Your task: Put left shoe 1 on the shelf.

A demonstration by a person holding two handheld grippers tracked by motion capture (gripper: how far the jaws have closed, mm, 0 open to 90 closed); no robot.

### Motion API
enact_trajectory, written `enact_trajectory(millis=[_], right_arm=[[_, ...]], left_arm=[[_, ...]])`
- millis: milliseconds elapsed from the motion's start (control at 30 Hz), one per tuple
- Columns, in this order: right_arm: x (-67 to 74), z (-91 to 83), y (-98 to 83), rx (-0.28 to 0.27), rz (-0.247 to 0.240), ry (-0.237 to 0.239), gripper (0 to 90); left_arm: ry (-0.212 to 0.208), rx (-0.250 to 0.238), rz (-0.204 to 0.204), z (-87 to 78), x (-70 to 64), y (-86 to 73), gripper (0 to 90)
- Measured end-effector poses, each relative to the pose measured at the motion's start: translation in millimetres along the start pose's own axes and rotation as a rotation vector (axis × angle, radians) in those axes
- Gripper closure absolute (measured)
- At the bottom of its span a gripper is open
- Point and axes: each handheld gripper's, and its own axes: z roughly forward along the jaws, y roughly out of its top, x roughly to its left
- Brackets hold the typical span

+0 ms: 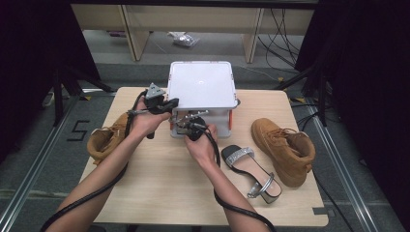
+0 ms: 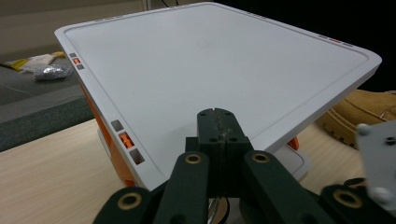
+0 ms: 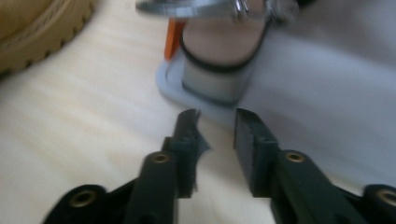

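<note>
1. Box [image 1: 202,84] sits at the far middle of the surface [image 1: 159,193]; its lid [image 2: 210,70] is tilted up.
2. Left hand-held gripper [image 2: 217,122], jaws closed, holds the lid's near edge, likely propping it open.
3. Sandal [image 3: 219,51] sits inside the box, probably just released.
4. Right hand-held gripper [image 3: 217,122] is open, empty, just beside it.
5. Boots [image 1: 285,147] and a second sandal [image 1: 251,169] wait outside.
</note>
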Motion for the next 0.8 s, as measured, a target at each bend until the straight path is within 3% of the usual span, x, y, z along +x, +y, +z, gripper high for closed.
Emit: enact_trajectory(millis=[133, 200, 267, 400, 433, 467, 633, 800], right_arm=[[-6.9, -16.6, -7.1, 0.026, 0.002, -0.008, 63.1], [-14.1, -27.7, -12.4, 0.038, 0.000, 0.010, 61.4], [-21.7, -39.5, -18.4, 0.061, -0.023, -0.009, 59.5], [-37.0, -59.5, -31.5, 0.102, -0.020, -0.023, 55.8], [-38.0, -65.2, -34.8, 0.121, 0.006, -0.027, 55.0], [-47.7, -72.4, -41.7, 0.138, -0.005, -0.030, 54.6], [-63.4, -84.0, -55.5, 0.170, 0.006, -0.024, 52.6], [-75.9, -99.5, -67.3, 0.160, 0.032, -0.037, 51.0]], left_arm=[[0.001, 0.000, -0.001, 0.0, -0.1, 0.0, 89.6], [0.003, 0.001, 0.001, -0.1, -0.3, 0.1, 89.6], [0.003, 0.004, -0.001, -0.2, -0.3, 0.4, 89.5], [0.007, 0.011, 0.003, 0.1, -0.8, 1.5, 89.5], [0.008, 0.012, 0.004, 0.1, -1.0, 1.6, 89.5], [0.008, 0.013, 0.004, 0.0, -1.0, 1.6, 89.6], [0.002, 0.009, 0.002, 0.1, -0.3, 1.1, 89.5], [0.002, 0.010, 0.005, -0.2, 0.0, 1.2, 89.5]])
